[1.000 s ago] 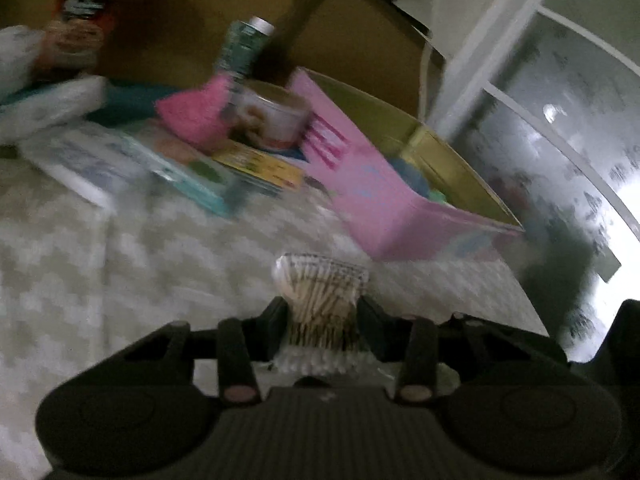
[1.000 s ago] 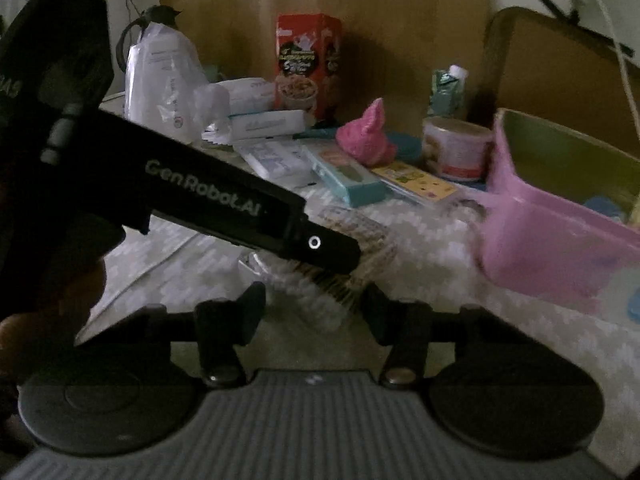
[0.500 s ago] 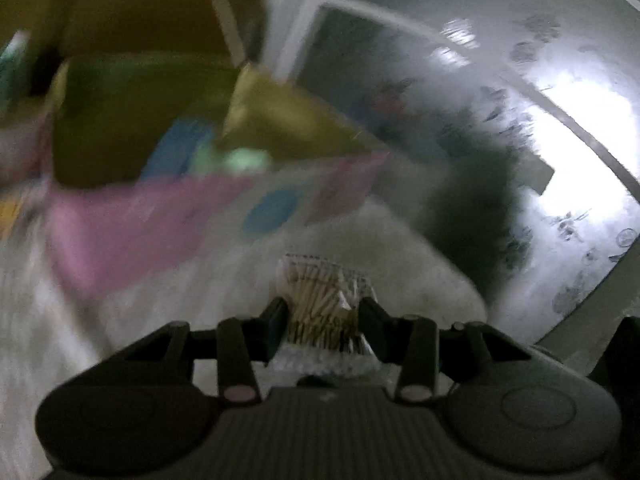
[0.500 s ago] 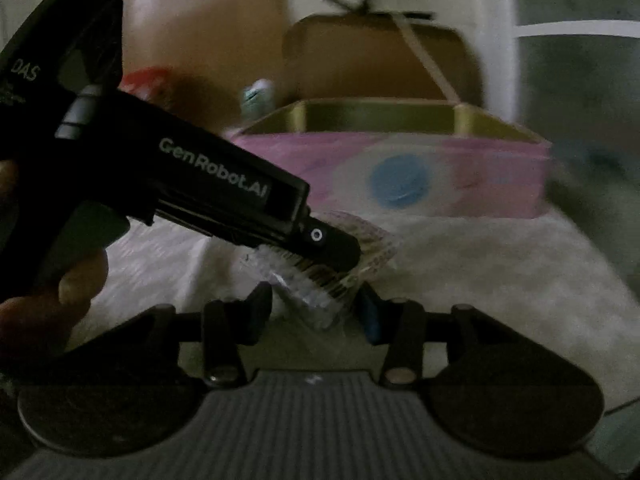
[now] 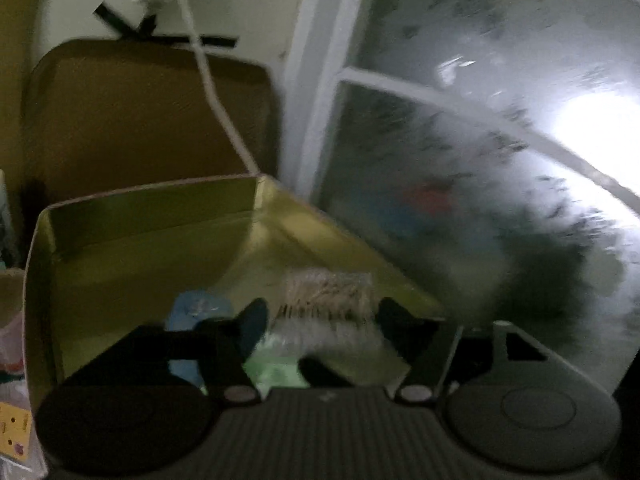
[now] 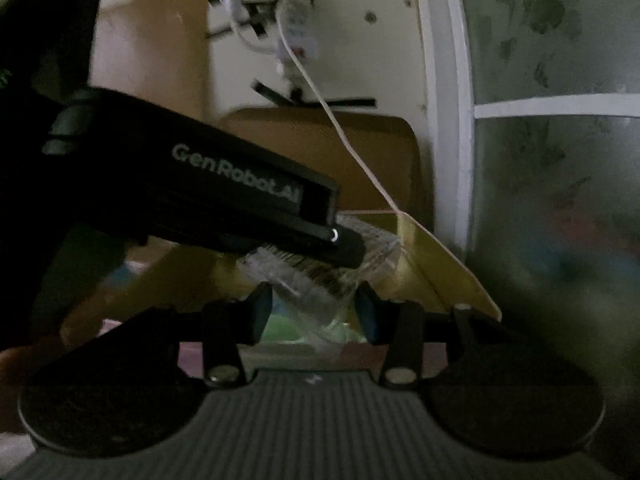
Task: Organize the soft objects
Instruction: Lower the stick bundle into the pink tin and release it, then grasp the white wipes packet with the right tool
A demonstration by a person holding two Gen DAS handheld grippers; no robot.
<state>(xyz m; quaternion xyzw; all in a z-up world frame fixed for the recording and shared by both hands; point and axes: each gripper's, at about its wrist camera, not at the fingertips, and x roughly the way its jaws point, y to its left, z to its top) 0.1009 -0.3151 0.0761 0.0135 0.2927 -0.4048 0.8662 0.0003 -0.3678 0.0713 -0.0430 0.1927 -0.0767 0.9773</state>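
A clear plastic pack of cotton swabs (image 5: 326, 300) is held between both grippers, above the open pink box with a gold inside (image 5: 140, 248). My left gripper (image 5: 320, 316) is shut on the pack; in the right wrist view its black body (image 6: 240, 200) crosses from the left. My right gripper (image 6: 314, 300) is shut on the same pack (image 6: 320, 276), over the box's right corner (image 6: 440, 264). A blue soft item (image 5: 196, 312) and a light green one (image 5: 276, 372) lie inside the box.
A brown board (image 5: 140, 120) leans behind the box. A white cable (image 6: 340, 128) hangs from a wall plug down to the box. A frosted glass door with a white frame (image 5: 480, 160) stands close on the right.
Both grippers have carried the swab pack from the patterned tablecloth up and over the box. The view now looks into the box rather than at its pink side.
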